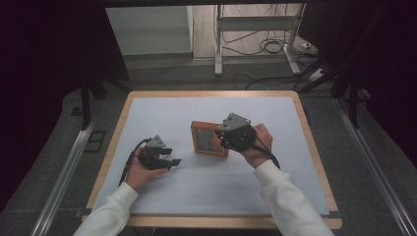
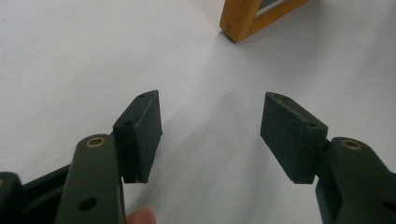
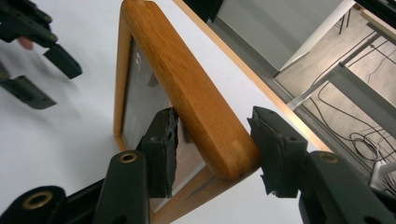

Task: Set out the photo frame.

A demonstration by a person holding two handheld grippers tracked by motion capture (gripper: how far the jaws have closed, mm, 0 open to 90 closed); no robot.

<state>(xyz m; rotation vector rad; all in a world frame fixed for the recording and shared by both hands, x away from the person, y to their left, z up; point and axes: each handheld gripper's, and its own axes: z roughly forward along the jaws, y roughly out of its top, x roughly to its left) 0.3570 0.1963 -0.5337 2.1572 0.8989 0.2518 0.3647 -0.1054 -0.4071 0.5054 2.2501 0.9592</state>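
One corner of the frame (image 3: 187, 93), mid-picture on the counter (image 1: 162, 108), sits clamped in the right gripper (image 3: 212, 149), so it could twist loose while the left gripper (image 2: 210, 126) waits open, lower left.

wooden frame (image 2: 261, 16) cut off by the left gripper view's top edge, its near corner behind the right gripper (image 1: 227, 137) in the high view, picture under glass too dim to read

A lab is suggested by black curtains (image 1: 44, 73), loose floor cables (image 1: 265, 46) and a metal stand (image 1: 255, 34) behind the desk (image 1: 147, 123).
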